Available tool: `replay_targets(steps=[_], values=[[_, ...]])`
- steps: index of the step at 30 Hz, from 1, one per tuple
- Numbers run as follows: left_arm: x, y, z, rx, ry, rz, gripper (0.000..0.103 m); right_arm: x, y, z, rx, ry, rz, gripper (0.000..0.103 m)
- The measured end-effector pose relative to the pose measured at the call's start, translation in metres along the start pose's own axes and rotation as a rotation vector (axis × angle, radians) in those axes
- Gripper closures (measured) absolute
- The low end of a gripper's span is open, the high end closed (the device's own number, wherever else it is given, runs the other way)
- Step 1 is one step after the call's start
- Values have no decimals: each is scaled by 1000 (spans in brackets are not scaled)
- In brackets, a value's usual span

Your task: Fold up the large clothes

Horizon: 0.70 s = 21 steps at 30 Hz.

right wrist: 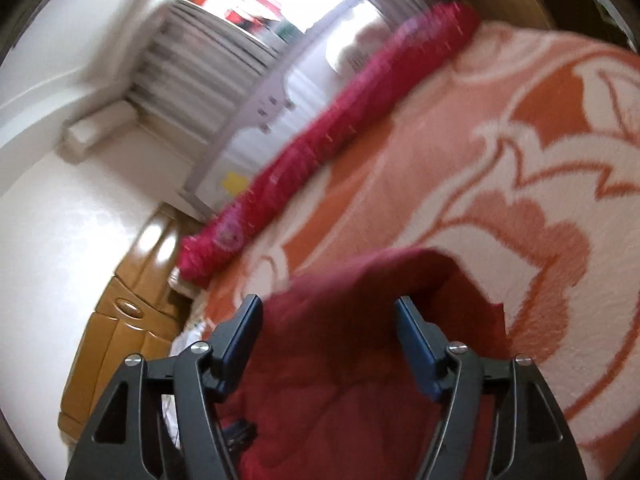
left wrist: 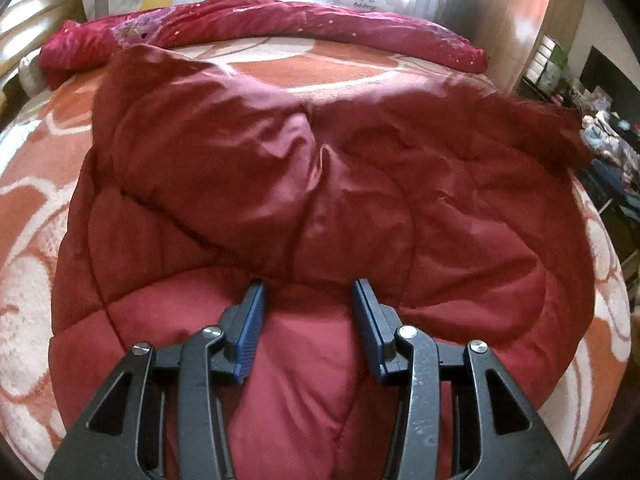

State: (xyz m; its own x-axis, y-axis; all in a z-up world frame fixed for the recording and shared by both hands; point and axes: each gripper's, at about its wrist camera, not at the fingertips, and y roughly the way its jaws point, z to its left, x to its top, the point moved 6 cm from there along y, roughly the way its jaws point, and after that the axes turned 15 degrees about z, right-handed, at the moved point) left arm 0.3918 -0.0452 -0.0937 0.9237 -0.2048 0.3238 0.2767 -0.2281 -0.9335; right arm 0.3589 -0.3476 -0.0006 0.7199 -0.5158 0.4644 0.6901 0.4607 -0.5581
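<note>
Red quilted jacket (left wrist: 320, 184) spread mid-bed (left wrist: 24, 216), soft, puffy, slippery: my left gripper (left wrist: 308, 292) hovers half-open above its hem, right gripper (right wrist: 328, 308) wide, empty; I would pinch seams.

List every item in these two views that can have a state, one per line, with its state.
Red quilted coat: lying on the bed, partly folded.
Left gripper: open above the coat.
Right gripper: open, nothing clamped.
Pink blanket: rolled up along the far edge.
</note>
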Motion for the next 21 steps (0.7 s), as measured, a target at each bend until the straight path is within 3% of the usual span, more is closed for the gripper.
replay_targets(steps=[2,6,8,11,14,17,21], values=[[1,0,0,-9,-7,8,59,-13,9,14,-49,-75,39,33],[5,0,4,-15,-16,24,59,-43,74,34,-244,-282,233,33],[8,-2,14,4,-29,24,59,-50,100,28,-314,-324,298,35],[17,3,33,-1,-71,36,60,-49,133,2,-488,-374,350,34],[26,14,51,36,-108,47,60,-43,147,-23,-503,-333,376,31],[31,31,64,-6,-155,79,60,-39,151,-42,-451,-247,395,30],[36,46,71,-30,-177,80,60,-38,160,-49,-472,-237,389,30]])
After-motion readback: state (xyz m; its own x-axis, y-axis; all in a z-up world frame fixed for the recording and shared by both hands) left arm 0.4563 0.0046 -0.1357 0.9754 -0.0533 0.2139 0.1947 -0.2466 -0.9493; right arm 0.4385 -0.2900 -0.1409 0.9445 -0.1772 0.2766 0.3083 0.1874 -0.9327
